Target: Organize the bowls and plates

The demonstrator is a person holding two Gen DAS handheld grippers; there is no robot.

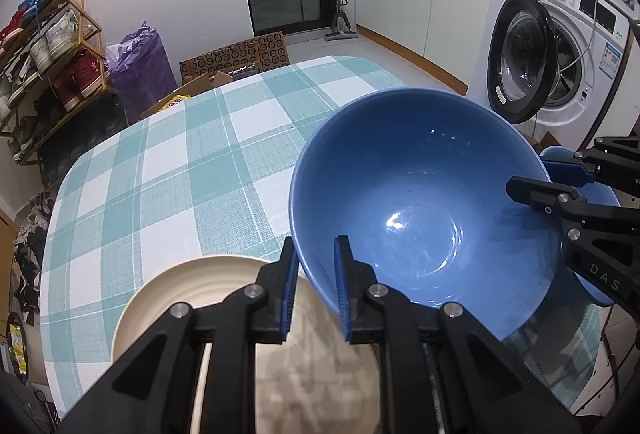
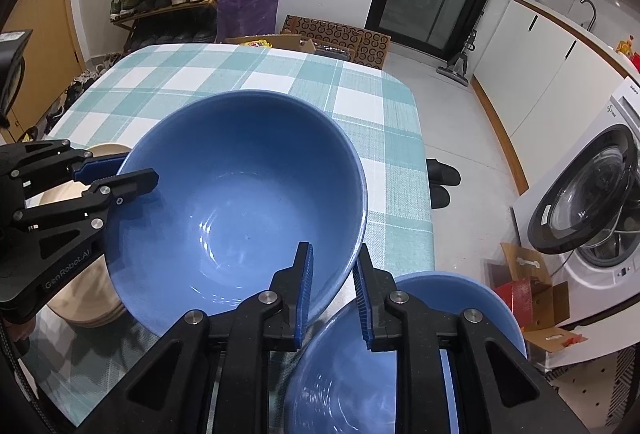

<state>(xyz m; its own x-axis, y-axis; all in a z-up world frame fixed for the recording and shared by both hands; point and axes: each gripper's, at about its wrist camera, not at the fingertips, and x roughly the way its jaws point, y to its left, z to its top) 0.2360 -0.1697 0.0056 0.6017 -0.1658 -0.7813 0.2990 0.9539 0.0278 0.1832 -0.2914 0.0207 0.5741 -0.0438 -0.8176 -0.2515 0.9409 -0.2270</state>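
Left gripper [image 1: 316, 286] and right gripper [image 2: 334, 294] clamp opposite bowl [image 1: 424, 210] rims.

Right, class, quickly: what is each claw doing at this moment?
Left claw: closed on the big blue bowl's rim.
Right claw: closed on the same bowl's opposite rim.

"DAS" stands in pale letters on the black arm of the right gripper [image 1: 568, 178]. "GenRobot.AI" runs along the black body of the left gripper [image 2: 120, 178]. "Galanz" is printed small on the white washing machine [image 1: 560, 46]; its other labels are too small to read.
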